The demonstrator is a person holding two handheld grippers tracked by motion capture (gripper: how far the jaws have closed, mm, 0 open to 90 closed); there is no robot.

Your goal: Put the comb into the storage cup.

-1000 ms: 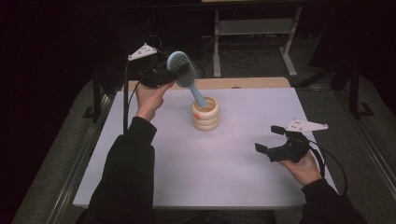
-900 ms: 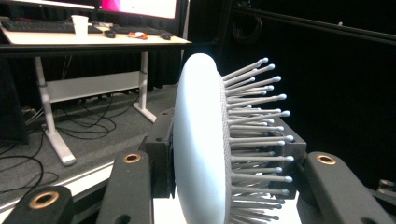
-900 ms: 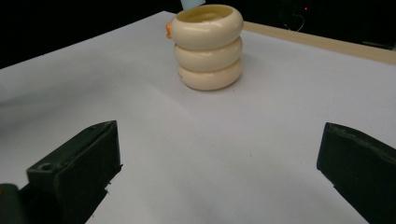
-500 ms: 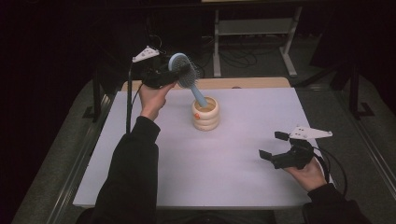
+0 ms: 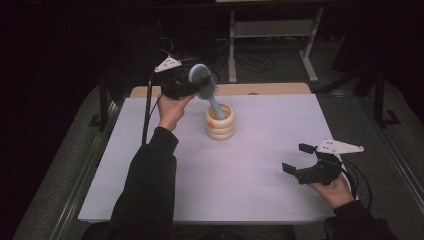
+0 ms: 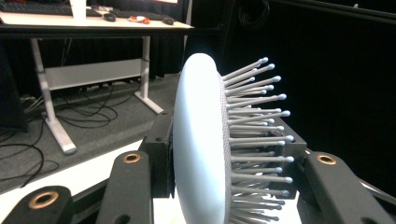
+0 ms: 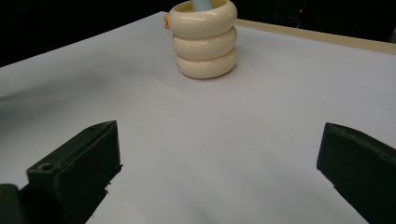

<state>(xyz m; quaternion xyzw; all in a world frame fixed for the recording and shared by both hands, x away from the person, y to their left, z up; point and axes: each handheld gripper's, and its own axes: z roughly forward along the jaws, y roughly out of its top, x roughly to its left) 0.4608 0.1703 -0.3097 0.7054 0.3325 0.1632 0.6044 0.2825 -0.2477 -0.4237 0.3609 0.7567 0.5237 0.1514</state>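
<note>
Left gripper raised over the far side of the white table, jaws clamped on the head of a light blue hairbrush. In the left gripper view, brush head pinched between the 2 black jaws, bristles pointing right. Handle tilted down into a cream holder made of 3 stacked rings, standing upright near the table middle. Right gripper low over the near right part of the table, well apart from the holder, jaws spread wide, nothing between them.
</note>
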